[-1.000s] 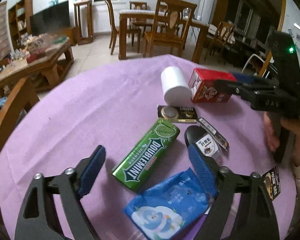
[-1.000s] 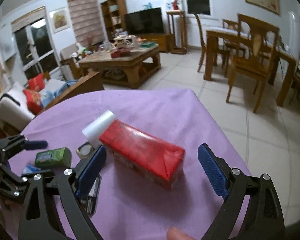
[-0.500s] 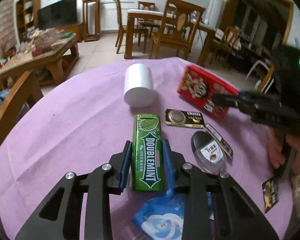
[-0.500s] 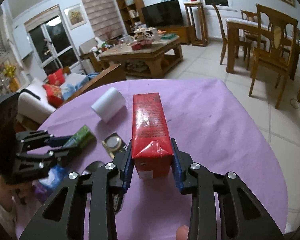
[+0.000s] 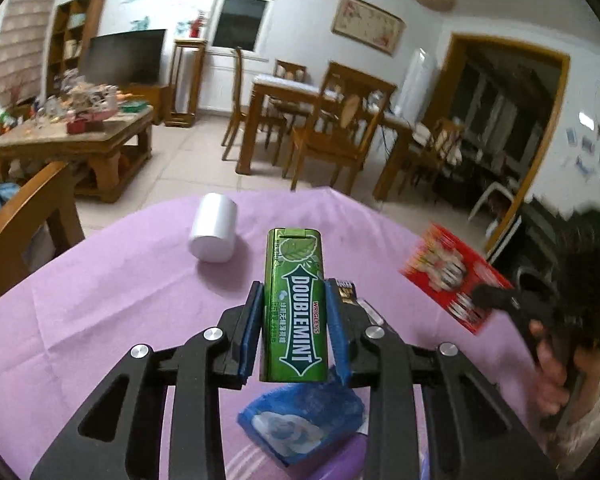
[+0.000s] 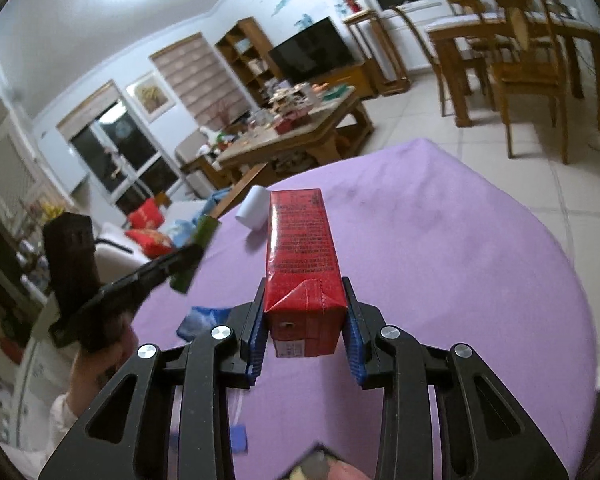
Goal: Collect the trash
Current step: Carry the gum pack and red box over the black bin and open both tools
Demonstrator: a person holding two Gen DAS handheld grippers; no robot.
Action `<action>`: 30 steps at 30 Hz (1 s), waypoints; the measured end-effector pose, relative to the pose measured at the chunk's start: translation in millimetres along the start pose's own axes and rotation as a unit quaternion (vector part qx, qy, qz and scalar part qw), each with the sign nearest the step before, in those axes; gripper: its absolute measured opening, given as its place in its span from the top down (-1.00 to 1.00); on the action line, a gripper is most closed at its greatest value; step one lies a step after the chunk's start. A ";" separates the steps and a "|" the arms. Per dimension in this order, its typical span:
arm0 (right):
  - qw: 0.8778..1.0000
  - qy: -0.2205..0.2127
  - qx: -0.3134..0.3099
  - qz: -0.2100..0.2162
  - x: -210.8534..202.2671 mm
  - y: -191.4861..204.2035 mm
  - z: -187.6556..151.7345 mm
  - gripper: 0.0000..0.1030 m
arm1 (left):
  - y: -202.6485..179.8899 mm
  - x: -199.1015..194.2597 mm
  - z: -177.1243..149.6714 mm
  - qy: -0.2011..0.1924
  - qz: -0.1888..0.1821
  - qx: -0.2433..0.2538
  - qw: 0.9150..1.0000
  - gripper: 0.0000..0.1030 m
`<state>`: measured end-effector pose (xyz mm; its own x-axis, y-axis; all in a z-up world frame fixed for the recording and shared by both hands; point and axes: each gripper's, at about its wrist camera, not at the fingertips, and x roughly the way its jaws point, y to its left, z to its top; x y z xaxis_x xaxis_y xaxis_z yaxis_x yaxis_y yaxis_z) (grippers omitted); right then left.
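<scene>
Left wrist view: the left gripper (image 5: pixel 293 320) has its jaws clamped on a green gum pack (image 5: pixel 295 304) reading "DOUBLEMINT" and "WRIGLEY'S", held above the purple counter (image 5: pixel 112 300), near a white roll (image 5: pixel 213 233) and over a blue packet (image 5: pixel 300 424). Right wrist view: the right gripper (image 6: pixel 305 326) has its jaws closed on a red carton (image 6: pixel 303 268) of unreadable small print, lifted off the counter.

Both hand-held grippers (image 5: pixel 294 332) (image 6: pixel 306 324) clamped, raised.

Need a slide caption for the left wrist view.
Left gripper shut on green gum pack, lifted above the purple tablecloth; white roll behind.
</scene>
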<state>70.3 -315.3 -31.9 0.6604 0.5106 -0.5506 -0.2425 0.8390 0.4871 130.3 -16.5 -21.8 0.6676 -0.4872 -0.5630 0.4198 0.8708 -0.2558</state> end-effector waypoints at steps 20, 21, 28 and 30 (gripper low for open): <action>0.986 -0.140 0.056 -0.067 -253.3 -63.3 -72.9 0.36 | -169.0 -22.6 2.4 -0.028 -0.117 0.085 0.989 0.41; 0.985 -0.146 0.061 -0.073 -264.4 -70.0 -76.7 0.36 | -187.4 -18.1 1.6 -0.024 -0.132 0.095 0.986 0.41; 0.970 -0.189 0.096 -0.122 -345.5 -117.6 -112.1 0.36 | -269.0 13.7 -16.4 0.009 -0.204 0.135 0.970 0.41; 0.965 -0.199 0.109 -0.132 -364.0 -131.5 -121.8 0.36 | -290.8 23.4 -22.9 0.020 -0.221 0.145 0.964 0.41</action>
<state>-224.8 -588.6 21.9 0.9098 0.1363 -0.3921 0.0972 0.8483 0.5206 9.8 -279.6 21.5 0.3622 -0.7992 -0.4796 0.8163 0.5204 -0.2506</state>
